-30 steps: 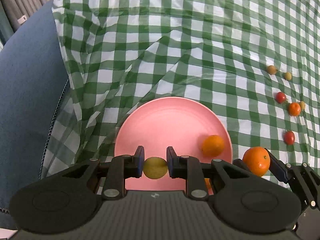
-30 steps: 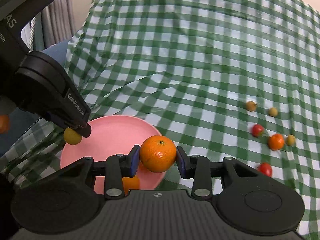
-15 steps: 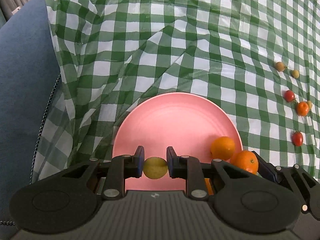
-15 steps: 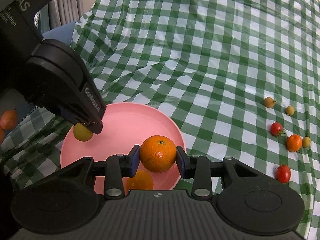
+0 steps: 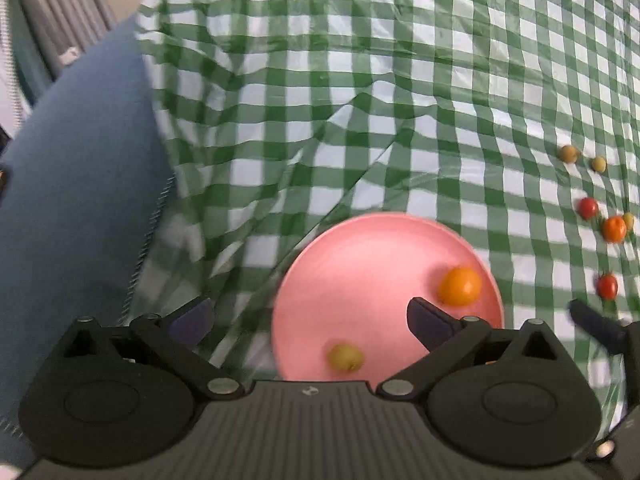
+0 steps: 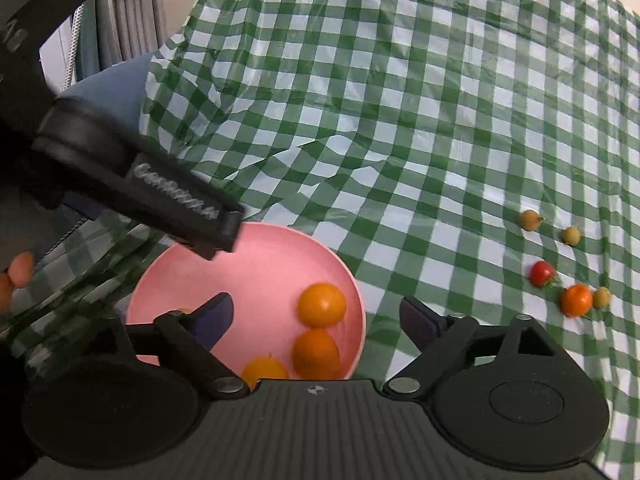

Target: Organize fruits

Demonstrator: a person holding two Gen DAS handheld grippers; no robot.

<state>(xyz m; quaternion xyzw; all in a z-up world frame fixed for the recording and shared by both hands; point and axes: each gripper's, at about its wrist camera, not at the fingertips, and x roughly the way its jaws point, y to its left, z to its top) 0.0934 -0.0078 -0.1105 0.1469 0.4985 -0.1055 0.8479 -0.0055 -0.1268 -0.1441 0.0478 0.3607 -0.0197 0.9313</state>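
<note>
While both the left hand-held gripper point(image 5: 308, 322) and right hand-held gripper point(image 6: 316, 316) gape empty above the pink plate point(image 6: 256, 264) holding oranges point(image 6: 322, 305), lift clear gently before fetching the loose fruits point(image 6: 576, 300) toward the cloth's right edge.

Plate point(image 6: 344, 276) left half mostly bare, three oranges point(image 6: 322, 305) crowd its right; left gripper point(image 5: 308, 318) overhangs plate. Small fruits point(image 6: 576, 300) clustered far right; checked cloth point(image 6: 400, 120) between is open.

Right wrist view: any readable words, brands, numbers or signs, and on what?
Raised lettering on the left gripper's finger: blurred, roughly "GenRobot.AI", not certain.
White letters on the left gripper's body at the top left: cut off and blurred, unreadable.
Small round emblem on the right gripper's housing: a symbol, no letters.
</note>
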